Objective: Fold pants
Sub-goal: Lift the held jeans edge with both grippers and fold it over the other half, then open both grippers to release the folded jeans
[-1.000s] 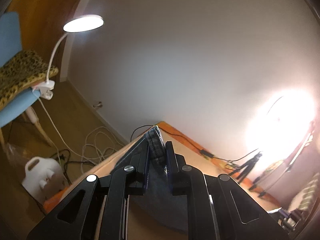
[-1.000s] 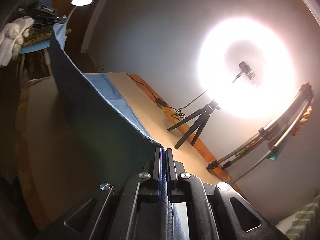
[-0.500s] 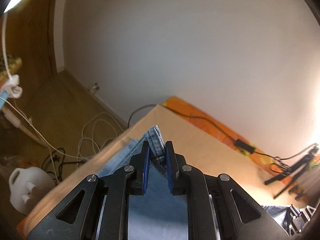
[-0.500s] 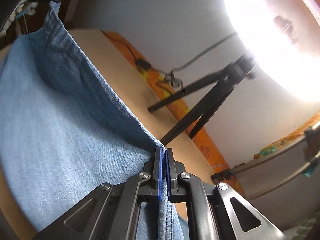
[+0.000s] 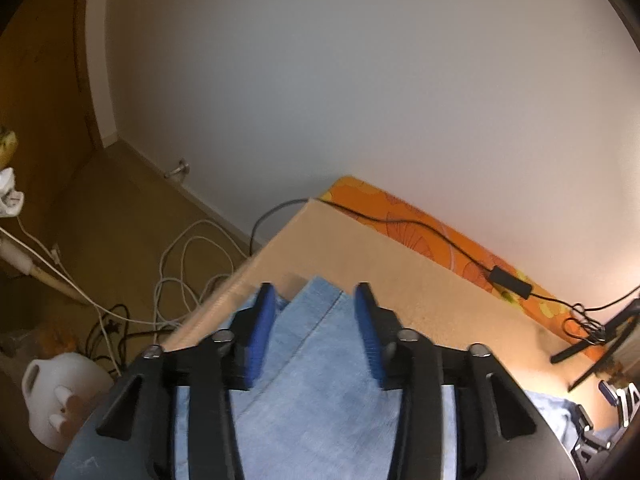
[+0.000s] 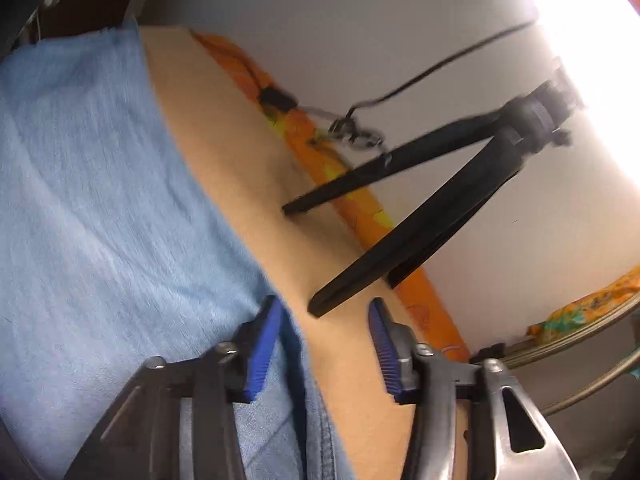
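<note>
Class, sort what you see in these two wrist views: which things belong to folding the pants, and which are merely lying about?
Part of the job:
- light blue denim pants, lying on the tan table
- left gripper, jaws just opened
- right gripper, jaws just opened

Lying about:
- black tripod
- black cable with adapter
- white plastic jug
- white floor cables

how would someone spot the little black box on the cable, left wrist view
Find the tan table against the white wall, then the orange patterned strip along its far edge. The power adapter lies on that strip: the only solid black block, inline on a thin black cable.
</note>
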A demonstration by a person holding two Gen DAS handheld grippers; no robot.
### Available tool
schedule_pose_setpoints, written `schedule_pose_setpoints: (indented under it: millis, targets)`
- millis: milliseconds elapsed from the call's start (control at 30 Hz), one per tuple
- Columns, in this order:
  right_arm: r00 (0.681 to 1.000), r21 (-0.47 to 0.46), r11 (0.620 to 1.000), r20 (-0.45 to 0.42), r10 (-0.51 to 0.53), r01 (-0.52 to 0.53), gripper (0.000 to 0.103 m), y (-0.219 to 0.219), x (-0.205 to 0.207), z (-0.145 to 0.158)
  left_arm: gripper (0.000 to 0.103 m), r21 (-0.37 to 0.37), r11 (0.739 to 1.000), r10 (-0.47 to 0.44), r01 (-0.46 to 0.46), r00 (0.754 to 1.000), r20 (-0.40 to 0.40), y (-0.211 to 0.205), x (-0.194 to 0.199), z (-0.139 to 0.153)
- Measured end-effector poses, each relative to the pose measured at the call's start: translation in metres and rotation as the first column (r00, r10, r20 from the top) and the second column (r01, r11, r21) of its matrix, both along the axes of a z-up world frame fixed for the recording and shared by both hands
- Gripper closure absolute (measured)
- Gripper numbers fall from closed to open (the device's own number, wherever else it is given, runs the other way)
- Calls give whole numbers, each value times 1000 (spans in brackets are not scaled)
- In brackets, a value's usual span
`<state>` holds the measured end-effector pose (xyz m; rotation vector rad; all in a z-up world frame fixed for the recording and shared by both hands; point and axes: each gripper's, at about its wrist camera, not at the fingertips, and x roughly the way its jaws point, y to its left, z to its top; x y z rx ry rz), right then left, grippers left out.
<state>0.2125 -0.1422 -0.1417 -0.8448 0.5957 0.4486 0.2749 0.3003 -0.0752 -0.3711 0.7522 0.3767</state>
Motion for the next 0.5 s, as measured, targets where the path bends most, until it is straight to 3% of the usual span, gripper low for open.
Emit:
schedule_pose_setpoints:
  millis: [133, 233, 367, 500]
  targets:
    - [1000, 92, 995, -16, 25, -24, 54, -8, -24, 31, 58, 28, 999, -38, 39, 999, -6, 17, -34, 13]
    - [994, 175, 982, -77, 84, -69, 54, -19, -52, 49, 58, 22, 998, -65, 66, 996, -60, 32, -63, 4]
    - [971, 235, 963, -166, 174, -133, 54, -27, -96, 55, 58, -62, 995, -83, 77, 993, -87, 47, -97, -18]
    - [960, 208, 964, -190, 206, -166, 54, -31, -133, 52, 58, -146, 986, -100, 82, 988, -115, 49, -108, -45]
